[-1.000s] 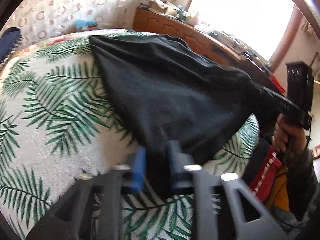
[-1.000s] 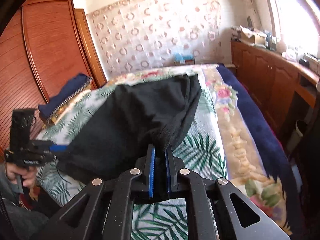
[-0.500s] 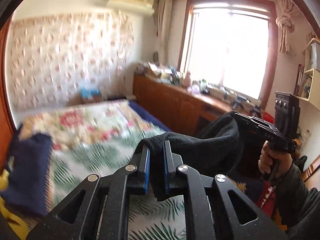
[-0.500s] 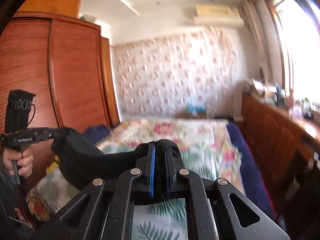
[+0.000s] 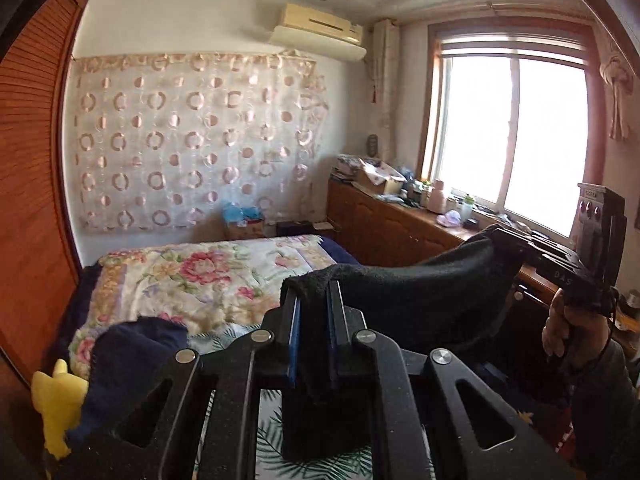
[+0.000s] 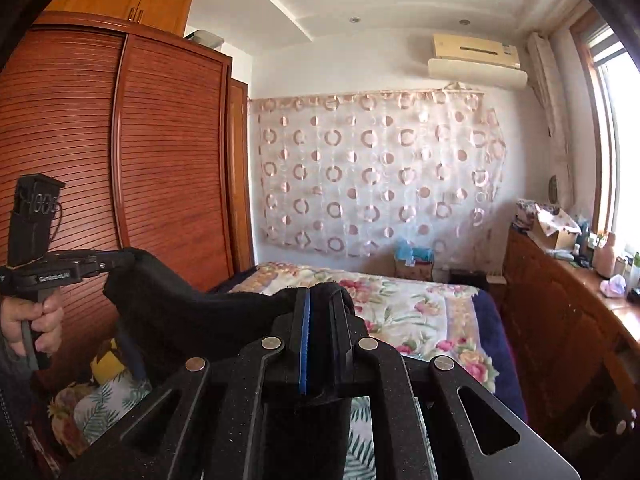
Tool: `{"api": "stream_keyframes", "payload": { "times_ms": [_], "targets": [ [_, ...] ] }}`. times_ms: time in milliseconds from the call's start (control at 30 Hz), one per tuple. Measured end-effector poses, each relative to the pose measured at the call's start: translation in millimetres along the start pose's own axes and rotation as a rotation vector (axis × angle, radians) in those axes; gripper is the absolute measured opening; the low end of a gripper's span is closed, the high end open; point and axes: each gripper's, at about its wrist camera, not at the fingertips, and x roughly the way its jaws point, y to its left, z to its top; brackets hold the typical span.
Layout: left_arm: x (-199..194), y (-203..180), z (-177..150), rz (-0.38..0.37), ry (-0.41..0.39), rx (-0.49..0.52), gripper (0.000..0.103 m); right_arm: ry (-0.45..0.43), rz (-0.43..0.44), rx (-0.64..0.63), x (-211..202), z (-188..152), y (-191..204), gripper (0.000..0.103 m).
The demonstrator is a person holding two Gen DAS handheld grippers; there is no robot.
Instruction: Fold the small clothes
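A black garment [image 5: 420, 300] hangs in the air above the bed, stretched between both grippers. My left gripper [image 5: 314, 304] is shut on one corner of it; the cloth passes between the blue pads and hangs down. My right gripper [image 6: 320, 300] is shut on the other corner of the black garment [image 6: 188, 312]. In the left wrist view the right gripper [image 5: 504, 240] shows at the right, held by a hand. In the right wrist view the left gripper [image 6: 120, 258] shows at the left. The lower part of the garment is hidden behind the grippers.
The bed [image 5: 192, 276] with a floral and palm-leaf cover lies below. A folded dark blue cloth [image 5: 132, 344] and a yellow item [image 5: 60, 396] lie at its left. A wooden wardrobe [image 6: 120, 160] stands left, a cluttered wooden cabinet [image 5: 392, 228] under the window right.
Both grippers have lifted the black garment off the bed and raised it into the air. The views have tilted up from the bed to the far wall.
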Motion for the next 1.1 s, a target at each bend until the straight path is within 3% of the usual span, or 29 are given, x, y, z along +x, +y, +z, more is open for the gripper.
{"api": "stream_keyframes", "payload": {
  "times_ms": [133, 200, 300, 433, 533, 633, 833, 1100],
  "targets": [
    [-7, 0, -12, 0.024, -0.002, 0.026, 0.012, -0.027, -0.005, -0.003, 16, 2, 6, 0.008],
    [-7, 2, -39, 0.024, 0.040, 0.042, 0.012, -0.003, 0.009, -0.006, 18, -16, 11, 0.008],
    [3, 0, -96, 0.030, 0.145, 0.055, 0.012, 0.105, 0.048, 0.002, 17, -72, 16, 0.008],
    [27, -4, -205, 0.016, 0.358, 0.020, 0.012, 0.277, 0.096, 0.066, 19, -176, 28, 0.008],
    [36, -3, -245, 0.006, 0.437, -0.044, 0.012, 0.388, 0.124, 0.132, 25, -229, 35, 0.008],
    [29, -4, -262, -0.010, 0.448, -0.082, 0.012, 0.437, 0.113, 0.143, 25, -253, 36, 0.008],
    [26, -11, -277, 0.012, 0.464, -0.070, 0.013, 0.496, 0.107, 0.130, 26, -270, 40, 0.008],
    [26, -13, -292, 0.038, 0.473, -0.055, 0.013, 0.522, 0.078, 0.131, 35, -291, 43, 0.009]
  ]
}}
